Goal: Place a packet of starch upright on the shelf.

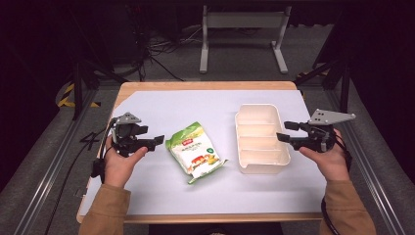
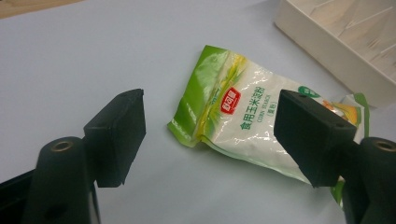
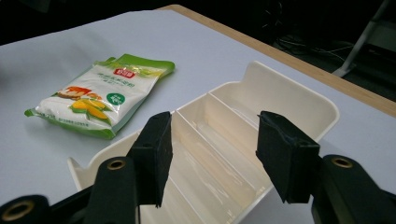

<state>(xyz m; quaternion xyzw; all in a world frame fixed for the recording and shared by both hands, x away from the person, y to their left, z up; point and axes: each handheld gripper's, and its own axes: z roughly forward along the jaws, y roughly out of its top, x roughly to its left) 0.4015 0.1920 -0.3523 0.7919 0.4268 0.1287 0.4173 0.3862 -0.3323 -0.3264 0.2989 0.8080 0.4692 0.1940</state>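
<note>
A green and white bag of corn starch (image 1: 195, 152) lies flat on the white table cover between my two hands. My left gripper (image 1: 152, 136) is open just left of the bag, jaws pointing at it; in the left gripper view the bag (image 2: 238, 119) lies beyond the spread jaws of that gripper (image 2: 212, 135). A cream tray with dividers (image 1: 259, 139) stands to the right of the bag. My right gripper (image 1: 285, 131) is open at the tray's right rim, jaws reaching over it. The right gripper view shows the tray (image 3: 280, 100) under the gripper (image 3: 215, 154) and the bag (image 3: 100, 95) farther off.
The table cover (image 1: 147, 196) leaves a wooden edge (image 1: 205, 85) bare at the back. Metal rails run along both sides of the table. A white stand (image 1: 242, 34) and cables lie on the floor behind.
</note>
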